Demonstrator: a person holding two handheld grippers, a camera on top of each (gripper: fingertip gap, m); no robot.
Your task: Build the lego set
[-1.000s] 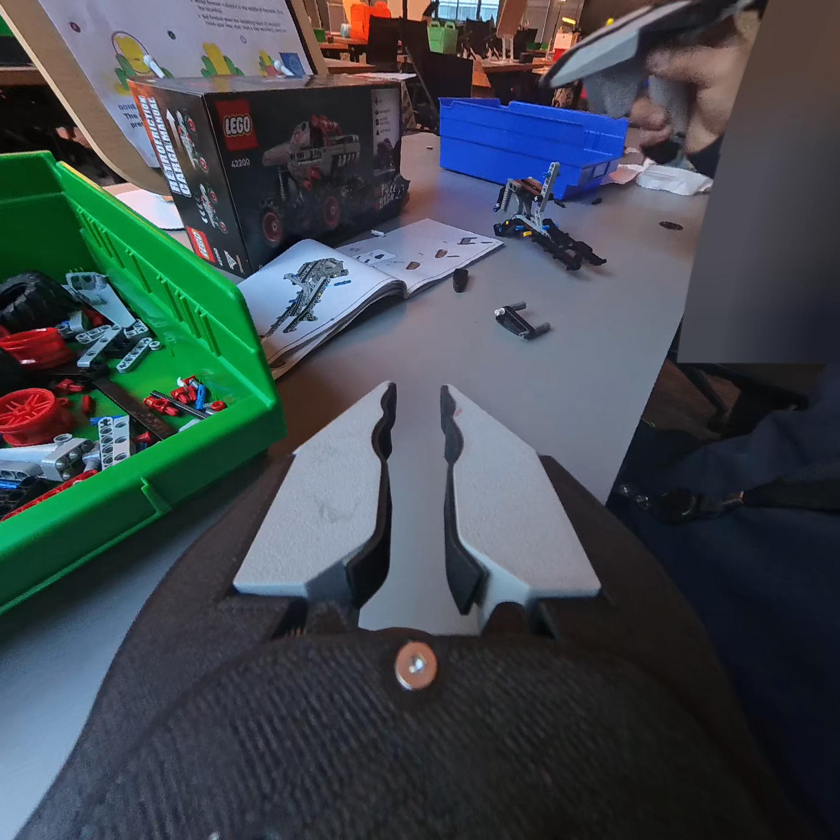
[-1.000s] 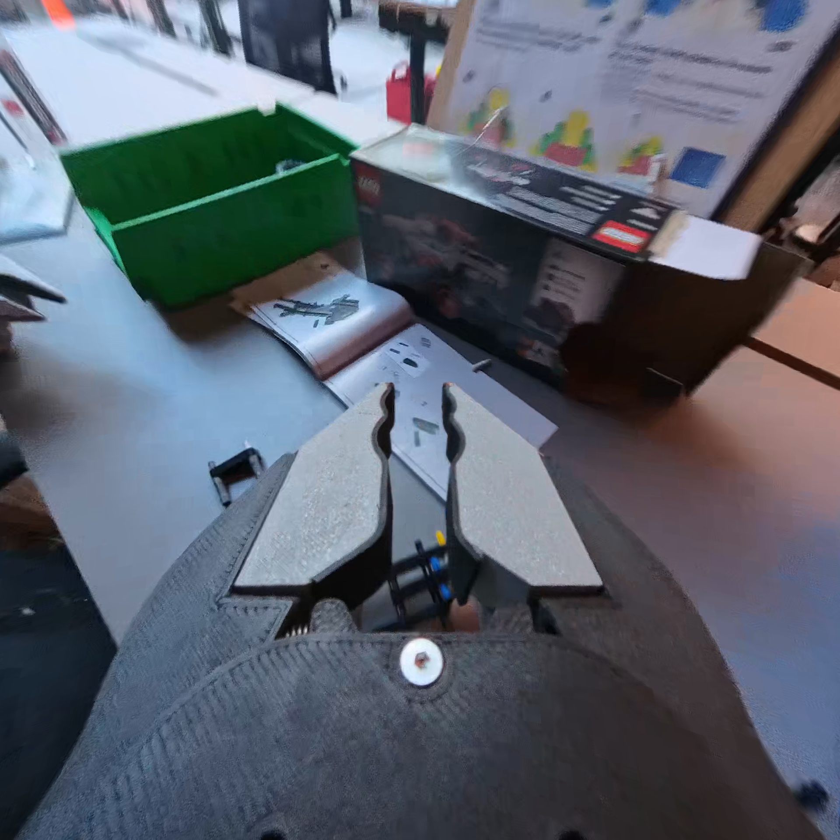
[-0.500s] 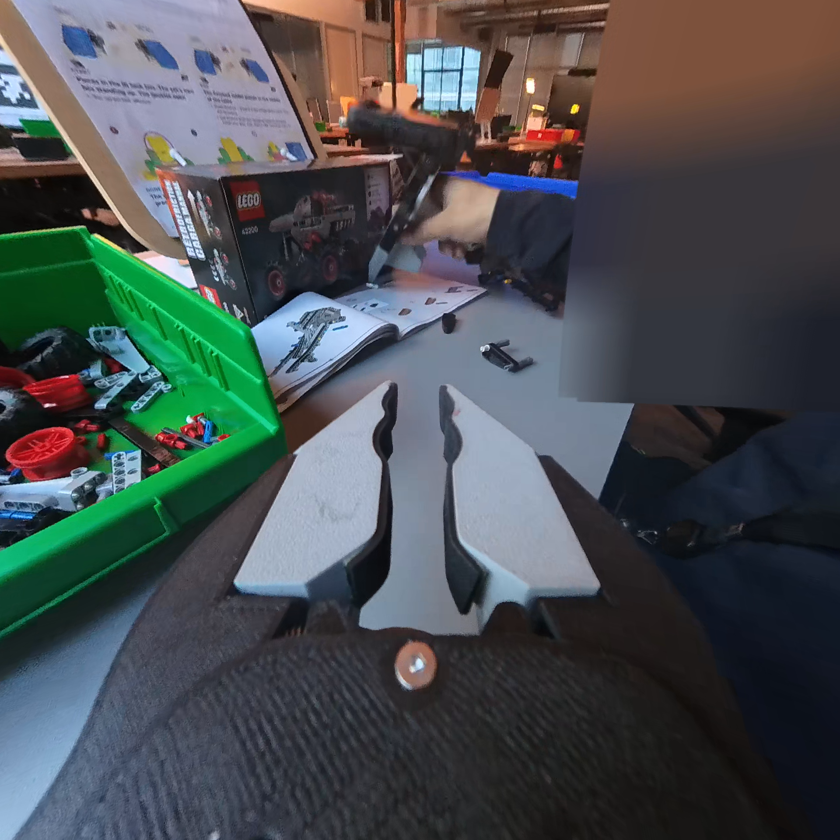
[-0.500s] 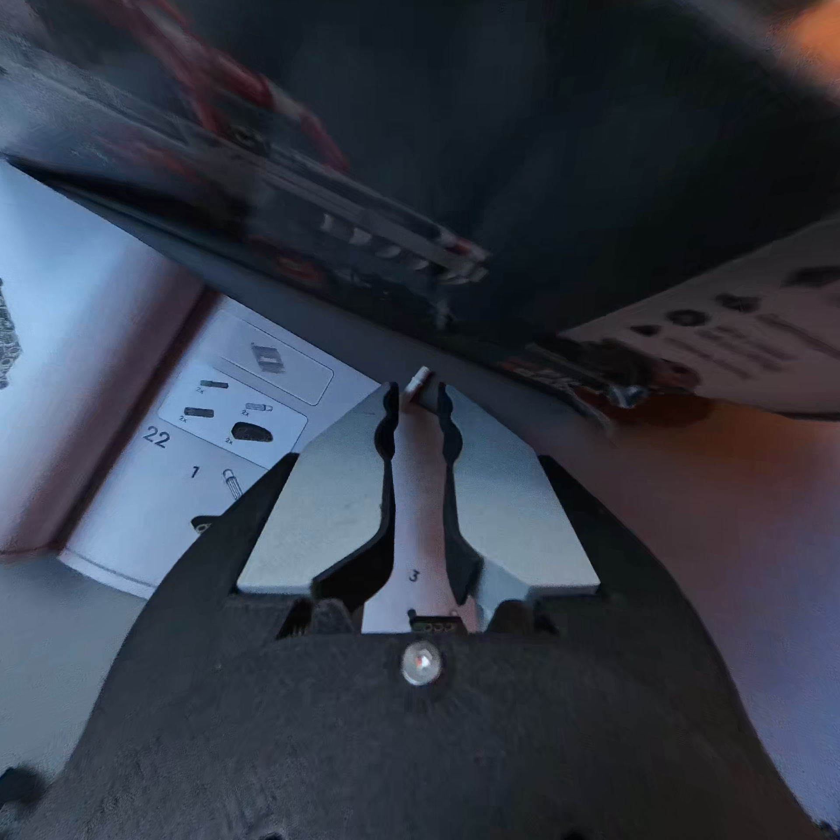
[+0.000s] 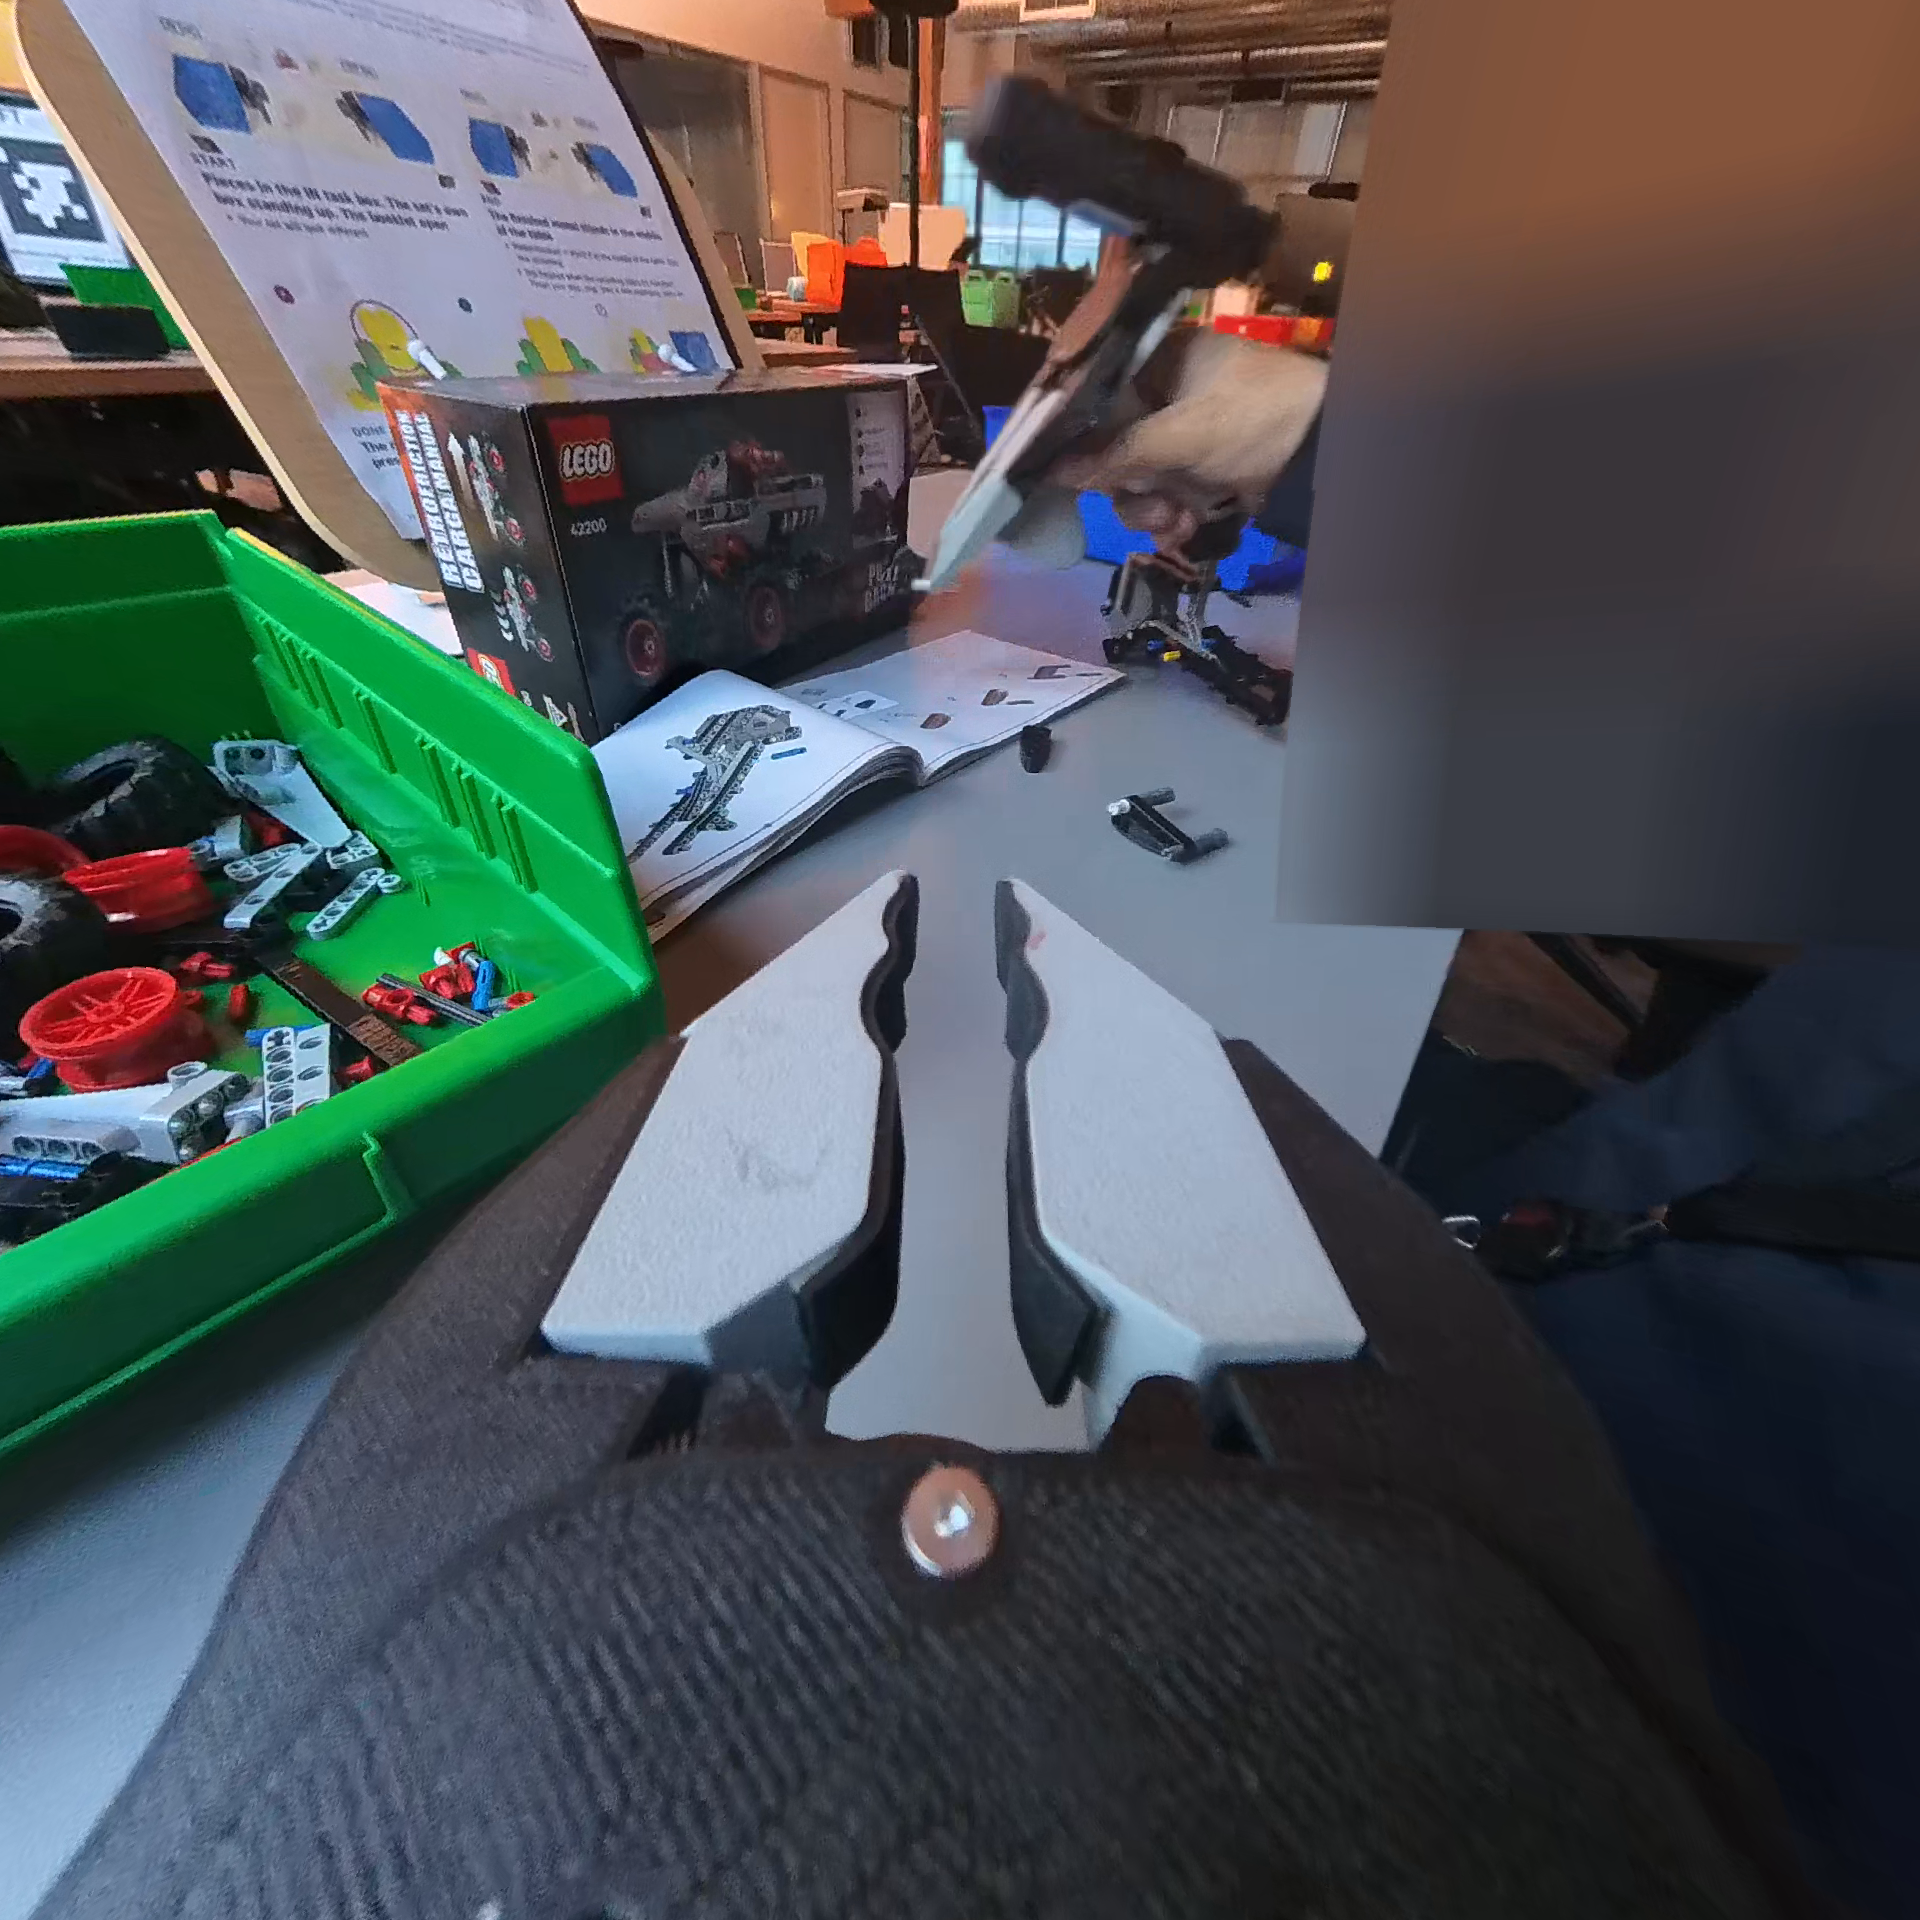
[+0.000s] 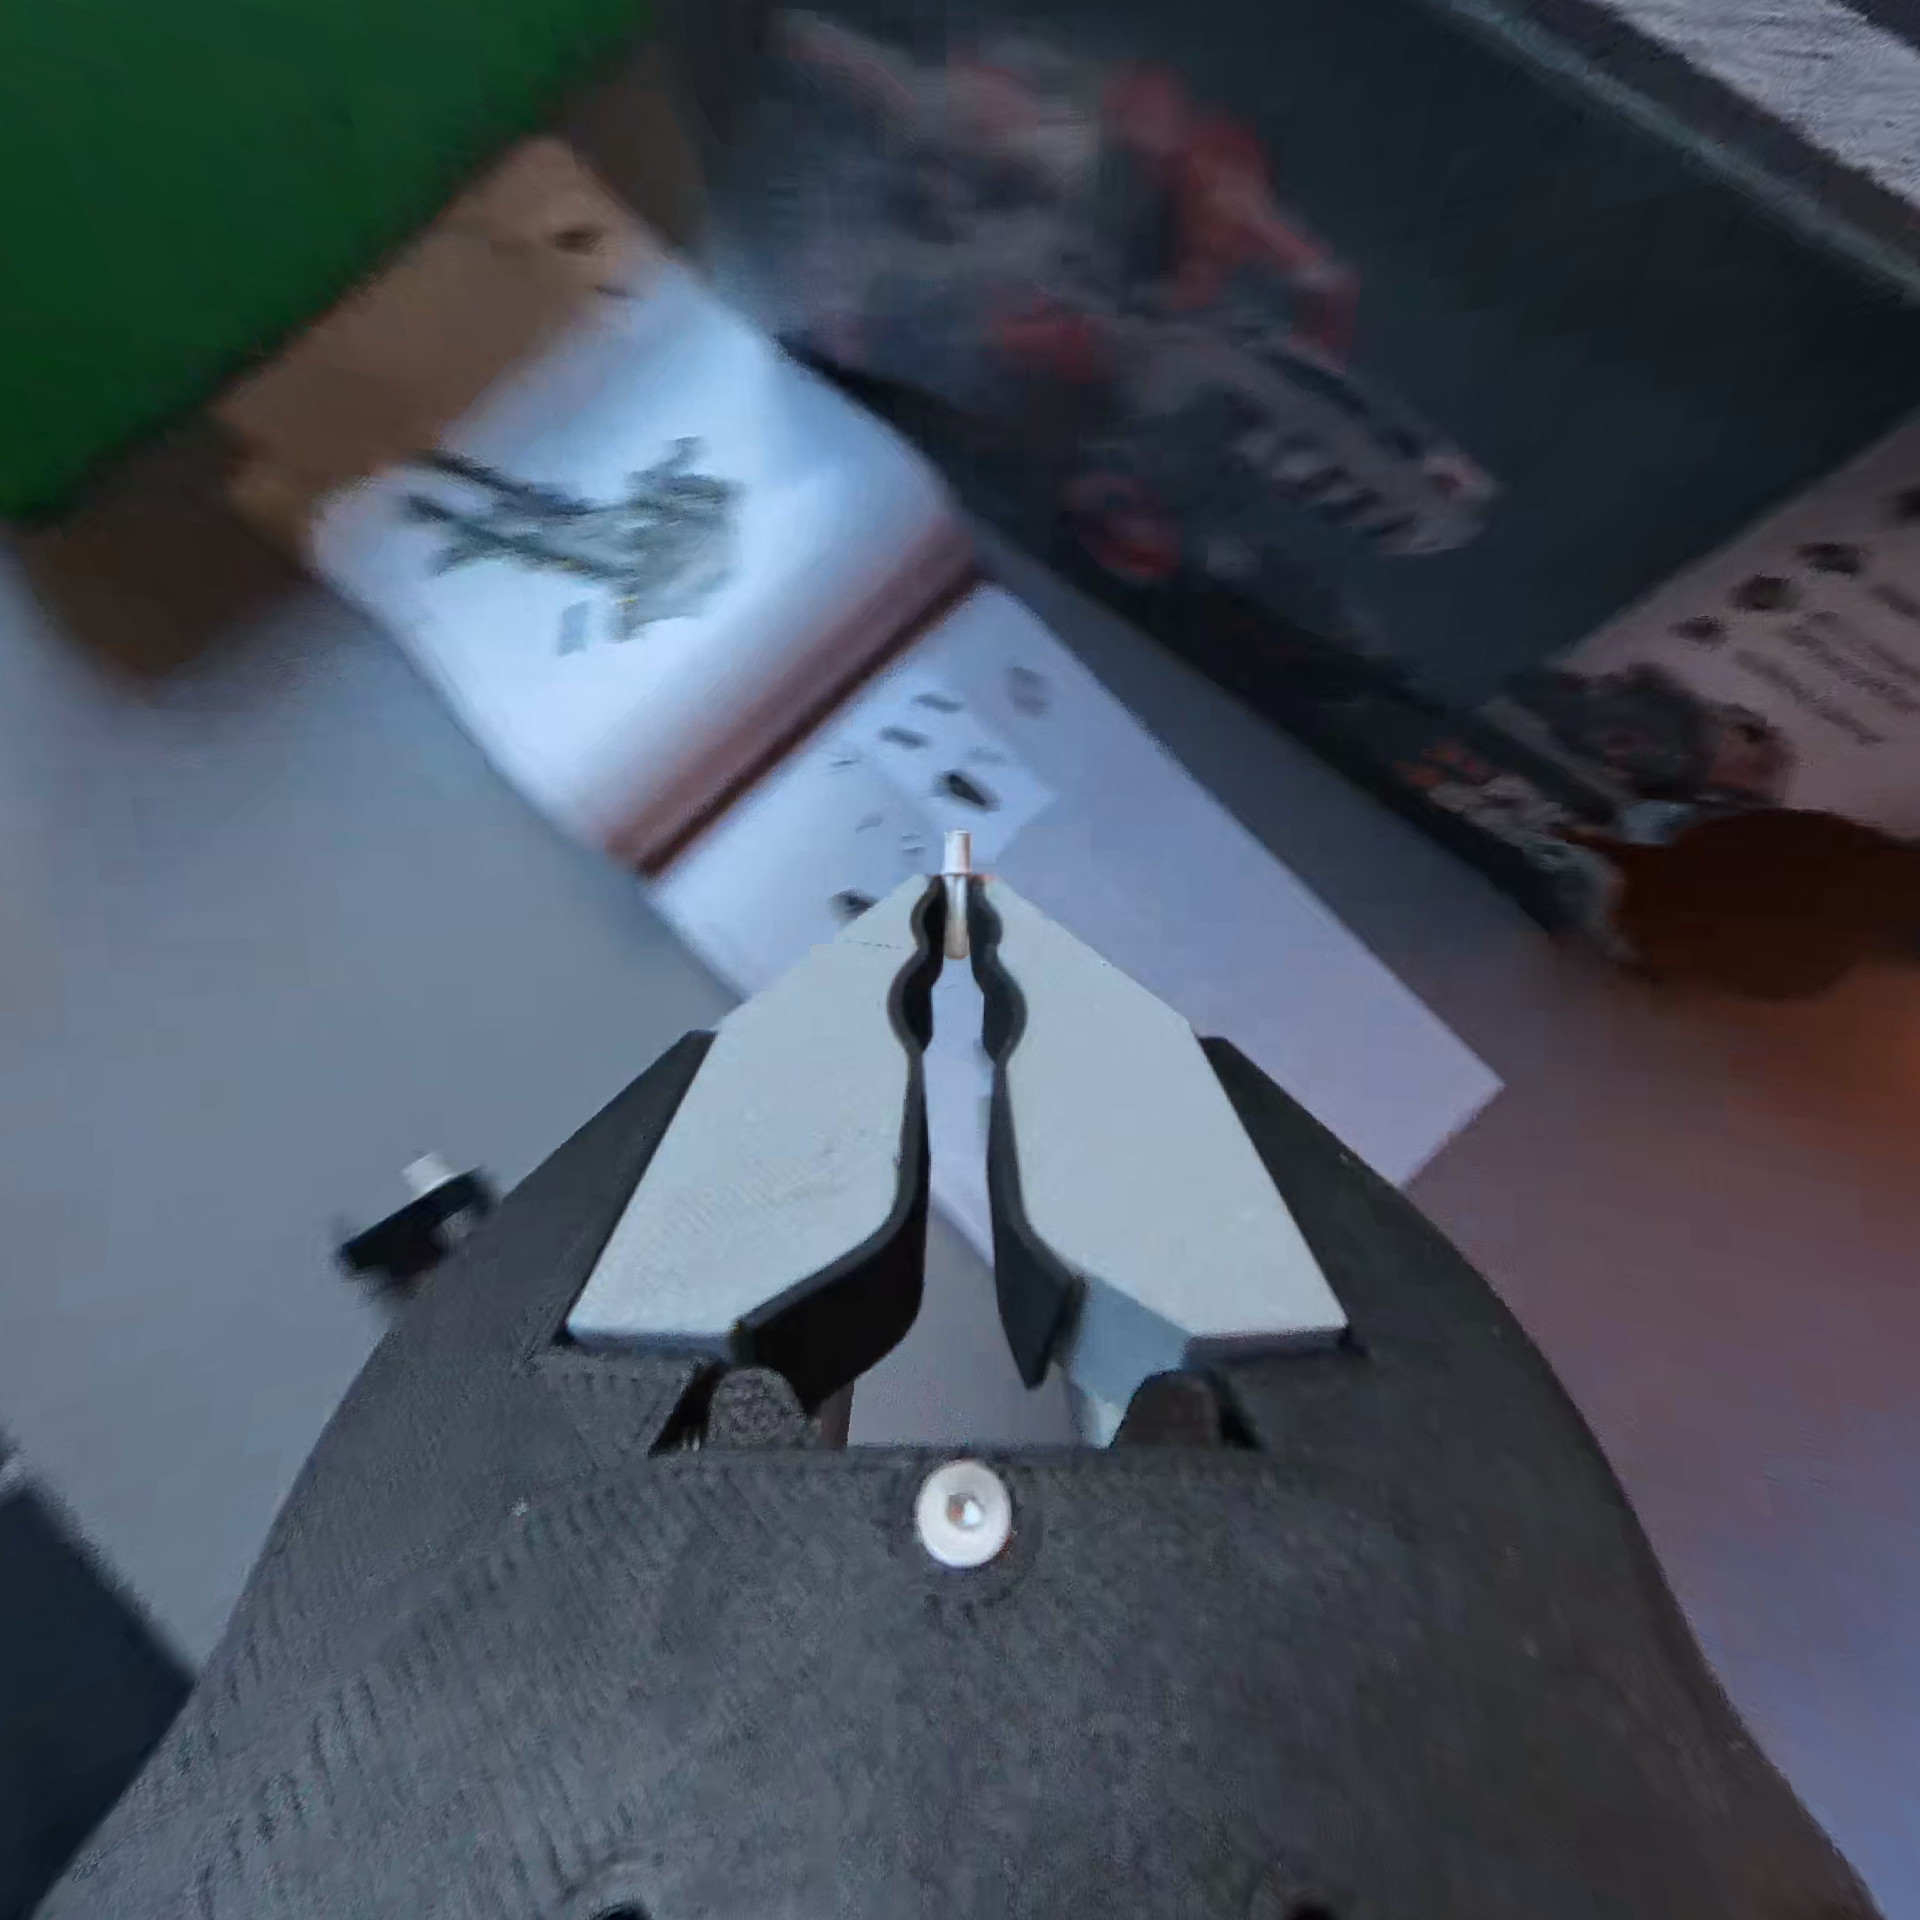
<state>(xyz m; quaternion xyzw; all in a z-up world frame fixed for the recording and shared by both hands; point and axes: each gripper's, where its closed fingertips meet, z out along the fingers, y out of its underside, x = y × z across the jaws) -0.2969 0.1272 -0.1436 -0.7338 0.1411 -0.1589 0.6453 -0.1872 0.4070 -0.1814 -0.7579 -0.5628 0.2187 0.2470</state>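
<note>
My right gripper [image 6: 956, 894] is shut on a small light grey pin [image 6: 955, 857] and holds it above the open instruction booklet [image 6: 1091, 914]. In the left wrist view the right gripper [image 5: 935, 571] hangs in the air in front of the black set box [image 5: 665, 540], with the pin at its tip. My left gripper [image 5: 954, 904] is open and empty, low over the grey table [image 5: 1195, 956]. A half-built black chassis [image 5: 1195, 655] stands past the booklet [image 5: 831, 769]. A small black sub-assembly [image 5: 1164, 826] and a black connector [image 5: 1034, 748] lie on the table.
A green bin [image 5: 436, 1122] of loose parts, with red wheels, tyres and grey beams, stands at the left. A poster board [image 5: 416, 208] leans behind the box. A blue bin [image 5: 1247, 540] is at the back right. A person's dark clothing [image 5: 1714, 1351] is at the right table edge.
My right gripper has swung to the booklet by the box, closed on the small grey pin and lifted it clear. My left gripper has stayed open and tilted up a little.
</note>
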